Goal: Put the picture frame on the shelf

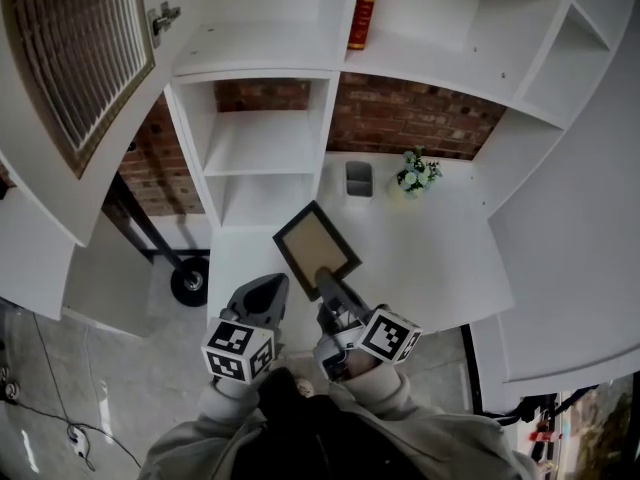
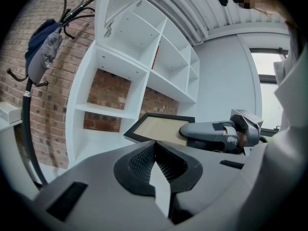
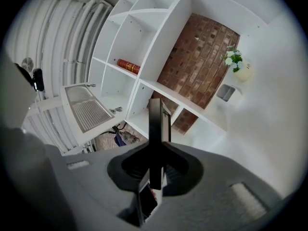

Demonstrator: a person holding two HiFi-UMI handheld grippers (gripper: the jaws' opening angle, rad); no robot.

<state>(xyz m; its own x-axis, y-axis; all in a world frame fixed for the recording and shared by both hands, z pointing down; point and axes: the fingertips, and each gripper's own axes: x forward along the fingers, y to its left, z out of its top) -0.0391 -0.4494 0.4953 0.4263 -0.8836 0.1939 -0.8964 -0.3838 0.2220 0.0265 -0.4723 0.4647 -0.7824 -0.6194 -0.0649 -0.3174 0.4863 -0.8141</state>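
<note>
The right hand-held gripper (image 1: 328,283) is clamped on the picture frame (image 1: 316,246). Its jaws pinch the near corner of the black border. The frame juts out ahead of the jaws, its tan panel facing up, held in the air above the white desk (image 1: 440,258) and not touching it. In the right gripper view the frame (image 3: 155,129) shows edge-on, a dark upright bar rising from between the pads of the right hand-held gripper (image 3: 156,154).

The left hand-held gripper (image 1: 265,293) hangs just beside the right one, on its left, level with it. Its jaws are together and nothing sits between them, as the left gripper view shows (image 2: 155,150). From there the frame (image 2: 161,129) lies just ahead and to the right, with the right hand-held gripper (image 2: 192,129) biting its edge.

Ahead of both hand-held grippers stands the white shelf unit (image 1: 262,173) with open compartments and red brick behind them. Well ahead of the right hand-held gripper, at the back of the desk, sit a small grey container (image 1: 359,179) and, to its right, a pot of white flowers (image 1: 415,175). A red book (image 1: 365,8) leans in a compartment further up. To the far left of the left hand-held gripper a louvred cabinet door (image 1: 75,58) stands open.
</note>
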